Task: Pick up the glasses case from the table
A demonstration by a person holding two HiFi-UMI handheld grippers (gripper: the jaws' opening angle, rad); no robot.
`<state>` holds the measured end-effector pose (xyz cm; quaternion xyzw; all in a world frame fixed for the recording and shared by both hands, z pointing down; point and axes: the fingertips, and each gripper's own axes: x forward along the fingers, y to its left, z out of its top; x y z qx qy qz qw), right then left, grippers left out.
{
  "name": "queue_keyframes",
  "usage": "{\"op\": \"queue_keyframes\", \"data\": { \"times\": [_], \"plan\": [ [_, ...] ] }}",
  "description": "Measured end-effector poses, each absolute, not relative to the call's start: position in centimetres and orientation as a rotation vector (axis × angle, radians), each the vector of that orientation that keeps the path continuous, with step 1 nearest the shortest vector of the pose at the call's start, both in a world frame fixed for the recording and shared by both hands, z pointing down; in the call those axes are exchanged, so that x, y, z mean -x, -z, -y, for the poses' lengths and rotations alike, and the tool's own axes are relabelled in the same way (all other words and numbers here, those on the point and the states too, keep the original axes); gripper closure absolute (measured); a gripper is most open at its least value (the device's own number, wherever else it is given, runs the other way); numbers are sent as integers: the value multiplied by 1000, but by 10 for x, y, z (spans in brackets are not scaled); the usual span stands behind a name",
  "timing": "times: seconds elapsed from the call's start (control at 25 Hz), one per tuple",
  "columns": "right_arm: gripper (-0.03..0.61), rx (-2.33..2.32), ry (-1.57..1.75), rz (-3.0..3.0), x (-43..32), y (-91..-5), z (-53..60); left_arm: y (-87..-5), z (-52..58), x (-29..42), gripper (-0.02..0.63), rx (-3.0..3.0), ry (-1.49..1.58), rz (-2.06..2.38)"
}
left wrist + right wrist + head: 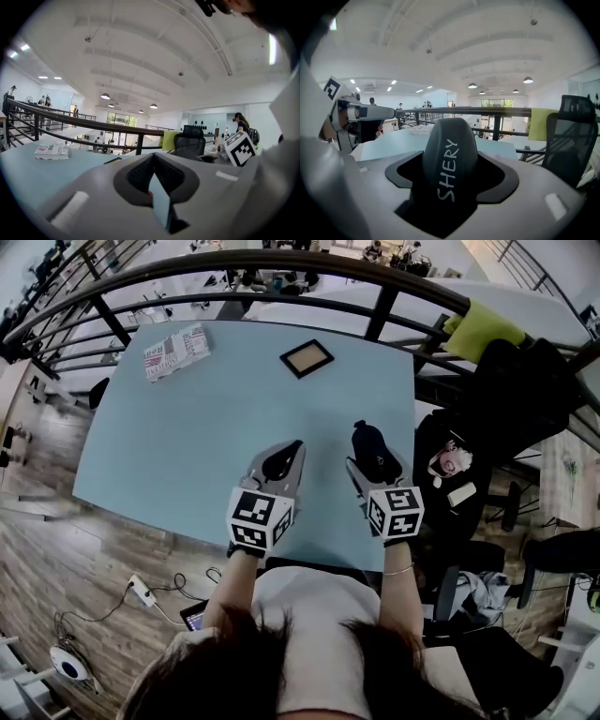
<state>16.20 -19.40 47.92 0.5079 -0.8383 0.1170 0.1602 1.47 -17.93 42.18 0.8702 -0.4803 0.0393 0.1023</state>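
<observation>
R gripper (375,463) clamped on black glasses case (450,154), over table's (187,446) near-right part. L gripper (292,451) over table's near edge, 2 jaws closed, nothing between.

Left gripper (294,448) and right gripper (371,463) grey; shirt (309,615) white.

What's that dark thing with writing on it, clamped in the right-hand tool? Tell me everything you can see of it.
It is the glasses case: dark, matte and smooth, with a rounded end that points away from the person. White, handwritten-looking lettering along it reads SHERY. The right gripper holds it between its two jaws, over the near right part of the light blue table. Whether it touches the table cannot be told.
</observation>
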Motion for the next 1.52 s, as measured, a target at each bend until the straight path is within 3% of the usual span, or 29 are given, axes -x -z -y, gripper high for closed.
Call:
{"op": "queue_keyframes", "data": {
  "times": [0.72,1.52],
  "plan": [
    [232,-1632,-144,2508,-210,-391,149,-398,169,-27,557,-2606,-52,1420],
    [232,-1691,-150,2519,-218,-394,160,-408,186,-21,557,-2601,-110,1399]
  ]
}}
